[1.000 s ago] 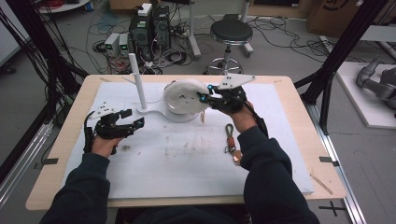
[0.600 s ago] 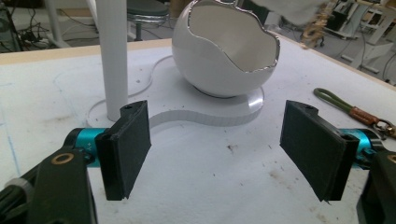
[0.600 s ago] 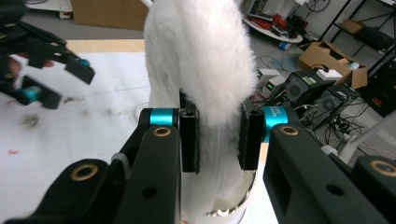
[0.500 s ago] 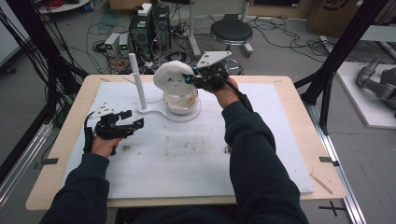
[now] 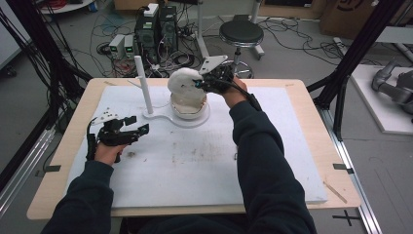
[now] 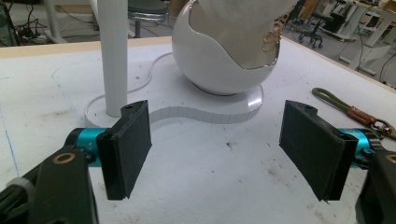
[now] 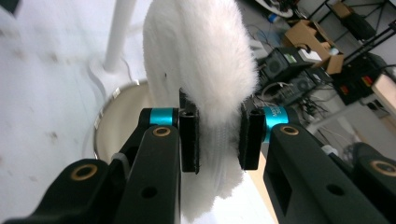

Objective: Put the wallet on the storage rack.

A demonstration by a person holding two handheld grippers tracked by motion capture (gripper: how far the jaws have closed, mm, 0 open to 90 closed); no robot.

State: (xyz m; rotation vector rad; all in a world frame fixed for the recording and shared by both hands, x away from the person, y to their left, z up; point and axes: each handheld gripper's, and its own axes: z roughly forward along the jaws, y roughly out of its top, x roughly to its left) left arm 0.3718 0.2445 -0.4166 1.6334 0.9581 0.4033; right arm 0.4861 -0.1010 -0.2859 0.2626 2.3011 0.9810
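Since the earlier frames, right gripper (image 5: 197, 84) has carried the fluffy white cushion (image 5: 184, 81) up and leftward, away from the bench mat toward the egg-shaped pod; left one hasn't budged. Right fingers (image 7: 189, 135) are clenched on the cushion's edge, fur bulging between the pads, w/ most of it hanging over the pod's opening. White egg pod (image 6: 219, 65) sits on its flat white base (image 6: 196, 109) beside the upright pole (image 5: 143, 85), mid-back of the bench (image 5: 73, 146). Left gripper (image 5: 127, 134) rests near the mat's left side, fingers (image 6: 128, 147) released, nothing between them. Keychain strap (image 6: 345, 109) lies on the mat off to one side, untouched.

Judgement: lift & carry done; cushion partly over the pod but not seated. Left: lower it in, let go, pull back.
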